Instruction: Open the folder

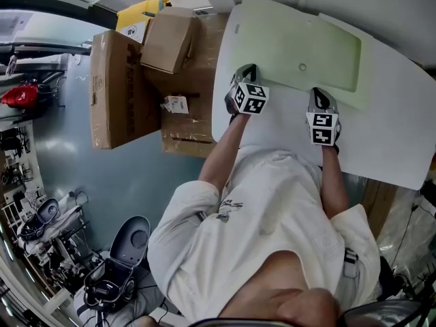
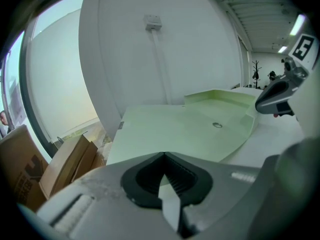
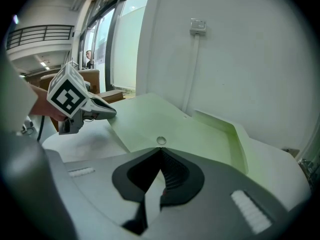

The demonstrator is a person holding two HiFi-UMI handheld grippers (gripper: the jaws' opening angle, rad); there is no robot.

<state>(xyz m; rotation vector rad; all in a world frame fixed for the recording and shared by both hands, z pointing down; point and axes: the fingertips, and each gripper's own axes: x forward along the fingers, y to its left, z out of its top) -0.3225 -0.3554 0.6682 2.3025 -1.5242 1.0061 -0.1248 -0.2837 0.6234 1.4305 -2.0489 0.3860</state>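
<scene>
The folder [image 1: 300,43] is smooth, pale green plastic with a matt finish. The table [image 1: 395,114] is smooth and matt white. The left gripper [image 2: 164,159] and right gripper [image 3: 160,154] are matt grey plastic with black ribbed pads [image 2: 180,176]. The boxes [image 1: 116,90] are brown cardboard. The shirt [image 1: 272,210] is white cloth.

Bright, even daylight comes in through the tall window [image 3: 125,44], leaving only faint soft shadows on the white table [image 1: 395,114]. All three views bend strongly toward their edges, the gripper views have black corners, and the left gripper [image 2: 164,156] and right gripper [image 3: 160,151] look blurred close to the lens.
</scene>
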